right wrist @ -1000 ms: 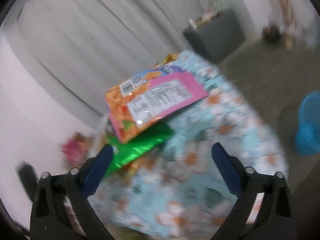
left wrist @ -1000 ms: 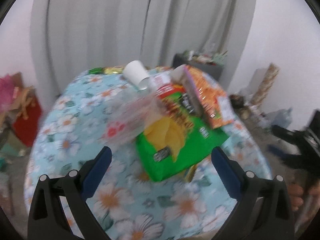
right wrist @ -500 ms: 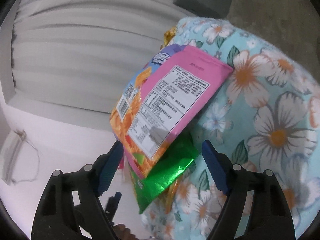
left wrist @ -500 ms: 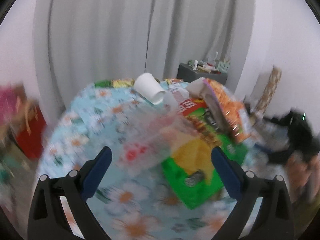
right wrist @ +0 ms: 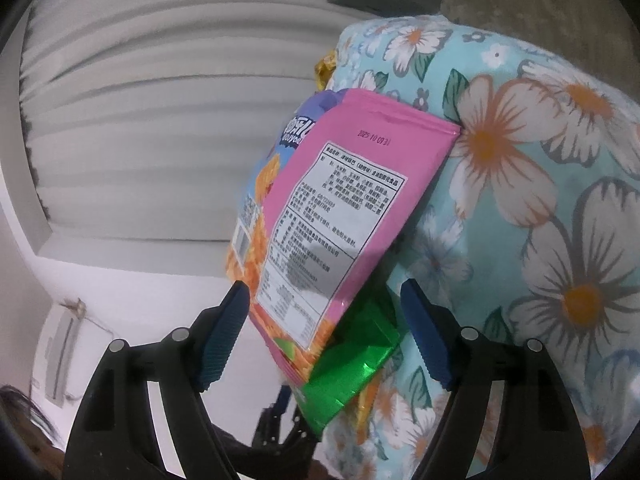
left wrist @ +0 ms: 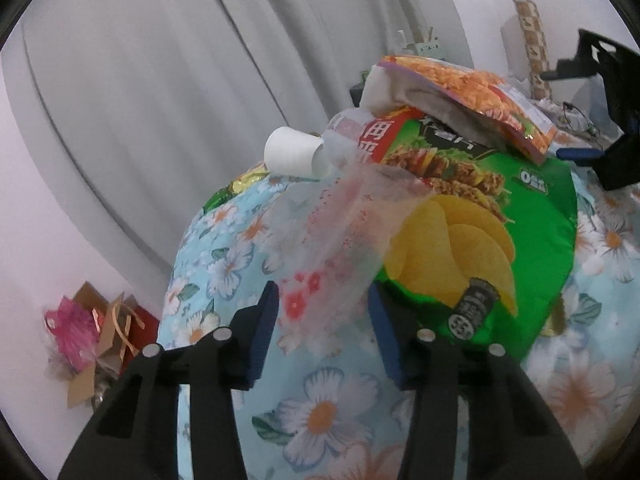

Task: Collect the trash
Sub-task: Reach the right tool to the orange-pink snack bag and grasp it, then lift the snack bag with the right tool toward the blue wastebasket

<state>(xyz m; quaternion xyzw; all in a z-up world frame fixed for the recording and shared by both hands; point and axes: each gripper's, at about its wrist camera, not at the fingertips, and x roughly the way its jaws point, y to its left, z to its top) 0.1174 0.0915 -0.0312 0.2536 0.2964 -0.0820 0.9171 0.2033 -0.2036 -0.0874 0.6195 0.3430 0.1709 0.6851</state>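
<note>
The left gripper [left wrist: 322, 318] has its jaws partly open, with the near end of a crumpled translucent plastic wrapper with red print [left wrist: 340, 232] lying between the blue pads; contact with the pads cannot be confirmed. The wrapper lies on the surface covered by a light-blue floral cloth [left wrist: 320, 408] and overlaps the left side of a large green potato-chip bag [left wrist: 532, 240]. A white paper cup [left wrist: 294, 157] lies on its side toward the far edge of the surface, touching the far end of the wrapper area. An orange snack bag with a pink back panel [left wrist: 472, 92] rests on top of the green potato-chip bag at its far end.

The right gripper [right wrist: 326, 330] has its jaws wide open and holds nothing. The lower corner of the orange snack bag [right wrist: 344, 216] sits between the pads, with the green potato-chip bag [right wrist: 352, 368] beneath it. Both bags overhang the edge of the cloth-covered surface [right wrist: 560, 208].
</note>
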